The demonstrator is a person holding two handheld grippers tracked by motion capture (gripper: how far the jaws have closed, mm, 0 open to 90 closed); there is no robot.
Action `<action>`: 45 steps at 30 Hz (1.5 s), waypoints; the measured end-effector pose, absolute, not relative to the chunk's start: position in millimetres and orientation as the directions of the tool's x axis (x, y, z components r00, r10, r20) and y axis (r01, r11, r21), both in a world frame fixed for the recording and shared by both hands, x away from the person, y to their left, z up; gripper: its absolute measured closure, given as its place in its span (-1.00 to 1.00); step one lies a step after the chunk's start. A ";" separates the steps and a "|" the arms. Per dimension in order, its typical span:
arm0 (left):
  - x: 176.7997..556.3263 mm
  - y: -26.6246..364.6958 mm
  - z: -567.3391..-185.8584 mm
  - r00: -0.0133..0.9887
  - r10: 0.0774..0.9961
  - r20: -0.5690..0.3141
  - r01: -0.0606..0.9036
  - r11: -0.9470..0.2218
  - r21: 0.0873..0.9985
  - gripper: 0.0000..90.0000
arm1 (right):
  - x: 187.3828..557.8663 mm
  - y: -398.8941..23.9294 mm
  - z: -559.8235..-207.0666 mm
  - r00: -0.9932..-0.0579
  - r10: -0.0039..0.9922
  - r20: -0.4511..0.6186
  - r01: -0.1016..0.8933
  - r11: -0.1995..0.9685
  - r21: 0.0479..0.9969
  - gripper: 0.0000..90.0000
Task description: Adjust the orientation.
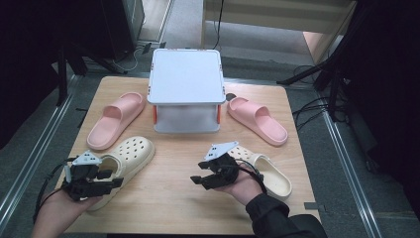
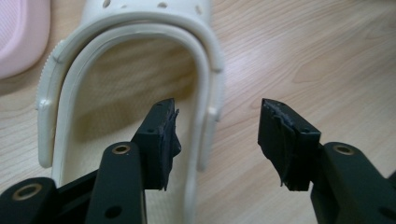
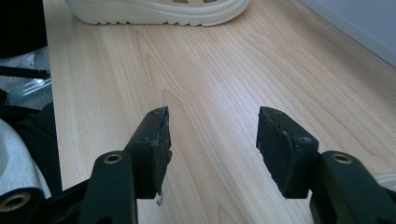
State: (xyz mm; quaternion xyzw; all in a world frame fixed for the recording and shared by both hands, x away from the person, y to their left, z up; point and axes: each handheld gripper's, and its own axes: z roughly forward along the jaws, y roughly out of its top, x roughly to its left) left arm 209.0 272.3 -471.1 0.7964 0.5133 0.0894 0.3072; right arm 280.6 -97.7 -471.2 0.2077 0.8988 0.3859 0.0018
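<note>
Two cream clogs lie near the front of the wooden table. The left clog has its heel under my left gripper. In the left gripper view the left gripper is open. Its jaws straddle the clog's side wall, one over the footbed and one over the table, and neither touches it. The right clog lies beside my right hand. My right gripper points left over bare wood. In its own view the right gripper is open and holds nothing, with the left clog's sole far ahead.
A white box-like stand sits at the back middle of the table. One pink slide lies to its left, another pink slide to its right. Dark stands and cables surround the table on the floor.
</note>
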 end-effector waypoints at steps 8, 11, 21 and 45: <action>226.4 261.8 -482.4 0.480 0.859 -0.180 0.765 -0.310 0.564 0.35 | 281.3 -97.4 -472.9 -0.912 0.380 0.155 0.376 0.622 0.687 0.00; 230.7 261.5 -485.3 0.482 0.858 -0.178 0.770 -0.318 0.554 0.49 | 280.8 -96.8 -473.2 -0.911 0.383 0.156 0.380 0.624 0.683 0.00; 235.1 263.3 -477.0 0.465 0.872 -0.151 0.766 -0.311 0.563 0.71 | 280.9 -95.7 -474.4 -0.912 0.380 0.155 0.378 0.631 0.678 0.00; 256.6 197.3 -448.7 0.602 0.783 -0.158 0.673 -0.390 0.629 0.71 | 270.8 -126.7 -475.9 -0.863 0.478 0.162 0.450 0.582 0.677 0.00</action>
